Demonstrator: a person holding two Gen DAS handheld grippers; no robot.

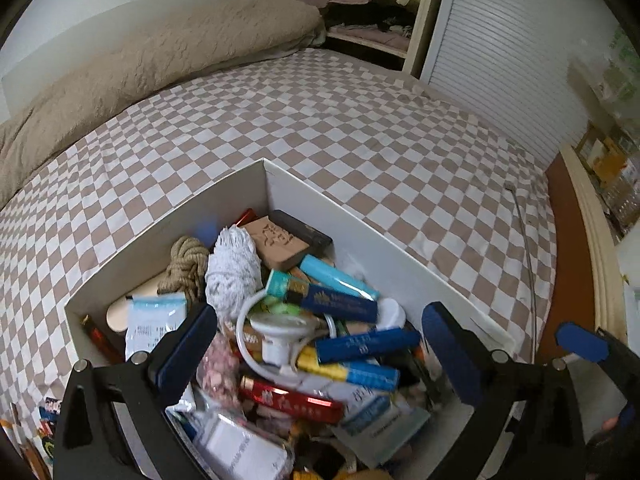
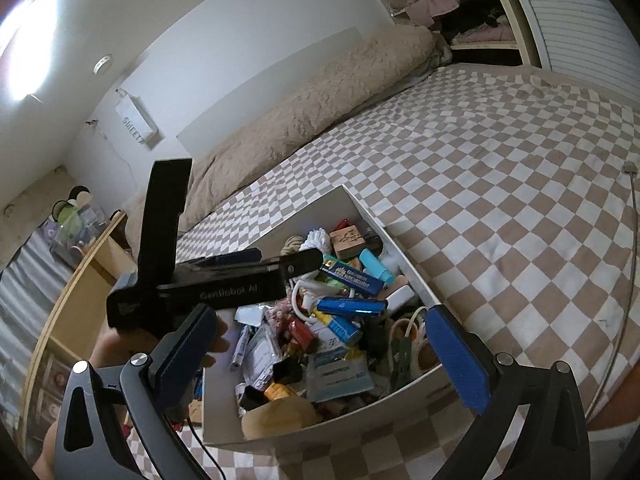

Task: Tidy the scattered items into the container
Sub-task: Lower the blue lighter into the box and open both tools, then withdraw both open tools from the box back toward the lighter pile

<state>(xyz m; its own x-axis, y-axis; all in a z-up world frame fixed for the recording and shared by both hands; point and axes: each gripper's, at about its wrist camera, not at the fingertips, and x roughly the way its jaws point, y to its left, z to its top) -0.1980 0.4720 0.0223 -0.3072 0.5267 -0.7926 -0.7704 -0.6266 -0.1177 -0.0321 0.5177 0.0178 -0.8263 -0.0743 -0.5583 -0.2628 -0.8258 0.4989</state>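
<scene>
Left tool (image 1: 320,344) released above full white box (image 1: 224,196), right tool (image 2: 320,344) released too, "GenRobot AI" on left tool's side, white "SUIFET" bag (image 2: 136,122) on wall

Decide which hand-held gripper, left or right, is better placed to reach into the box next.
Left, probably. The left hand-held gripper hangs open directly over the pile in the white box, just above the white plastic hook. The right hand-held gripper, also open, sits back at the box's near edge.
</scene>
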